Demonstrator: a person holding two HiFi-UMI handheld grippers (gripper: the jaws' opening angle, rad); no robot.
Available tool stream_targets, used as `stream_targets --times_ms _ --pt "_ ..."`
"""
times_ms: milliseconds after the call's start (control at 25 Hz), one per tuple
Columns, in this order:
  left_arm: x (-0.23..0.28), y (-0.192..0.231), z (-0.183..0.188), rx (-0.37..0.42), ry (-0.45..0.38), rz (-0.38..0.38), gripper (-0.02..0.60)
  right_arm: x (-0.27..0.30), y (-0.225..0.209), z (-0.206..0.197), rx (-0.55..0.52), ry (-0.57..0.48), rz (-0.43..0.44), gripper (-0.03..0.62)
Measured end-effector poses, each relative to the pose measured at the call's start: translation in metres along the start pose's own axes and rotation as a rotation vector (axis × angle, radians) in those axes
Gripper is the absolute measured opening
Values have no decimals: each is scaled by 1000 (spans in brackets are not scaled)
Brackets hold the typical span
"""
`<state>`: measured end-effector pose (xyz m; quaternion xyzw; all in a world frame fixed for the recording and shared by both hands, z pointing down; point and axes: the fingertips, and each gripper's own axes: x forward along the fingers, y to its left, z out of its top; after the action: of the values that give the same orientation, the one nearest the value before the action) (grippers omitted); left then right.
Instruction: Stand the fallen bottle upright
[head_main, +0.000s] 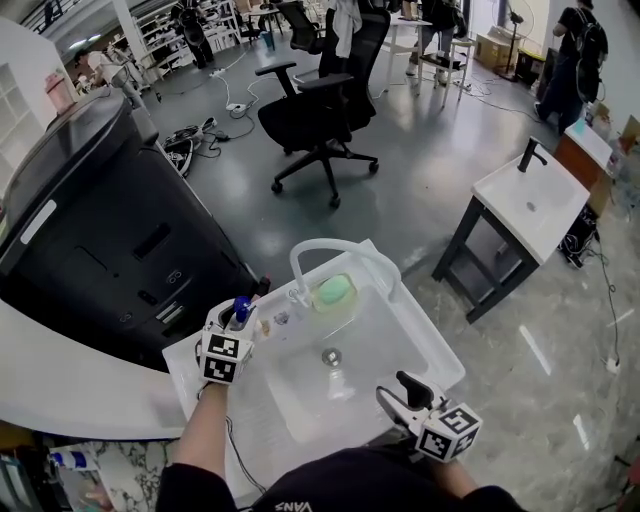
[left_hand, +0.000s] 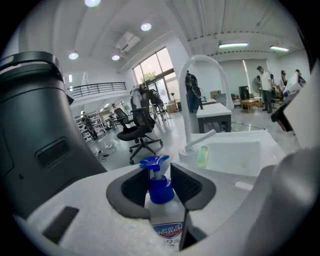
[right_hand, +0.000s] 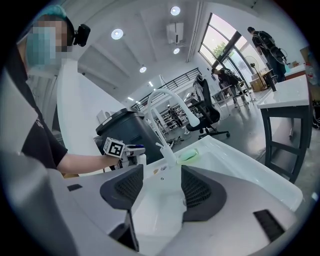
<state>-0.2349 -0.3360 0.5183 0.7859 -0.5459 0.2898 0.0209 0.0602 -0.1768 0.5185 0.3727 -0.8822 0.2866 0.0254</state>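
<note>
bottle (left_hand: 167, 227) in left gripper (left_hand: 161, 174) by white sink (head_main: 441, 352), right gripper (right_hand: 162, 187) wide and empty, office chair (head_main: 322, 112) beyond

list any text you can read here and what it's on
"VANS": on the person's dark shirt, at the head view's bottom edge.
Pump bottle label: blue and red print, too blurred to read.
Marker cubes: square patterns only, no words.

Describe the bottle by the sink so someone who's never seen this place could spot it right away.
Find the white sink with the arched white faucet. At its left rim, the left gripper has its jaws closed on a small pale bottle. Its blue pump top and blue label set it apart from the pale green block beside the faucet.
</note>
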Motion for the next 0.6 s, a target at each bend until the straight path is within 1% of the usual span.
stream_targets --times_ms 120,240,320,480,600 --pt "-3 14 8 -65 -54 86 138 -3 -1 0 -4 -5 -5 239" --pt "-4 26 13 -150 -115 163 138 -8 -2 0 0 -12 -16 239" --pt "-7 34 17 -204 -166 227 137 -12 -6 1 2 -17 -27 239" --pt "-15 50 25 -288 -293 347 137 -19 -13 2 9 -22 -53 239" --pt "-18 56 25 -347 -353 418 135 -26 -19 5 10 -31 -74 239"
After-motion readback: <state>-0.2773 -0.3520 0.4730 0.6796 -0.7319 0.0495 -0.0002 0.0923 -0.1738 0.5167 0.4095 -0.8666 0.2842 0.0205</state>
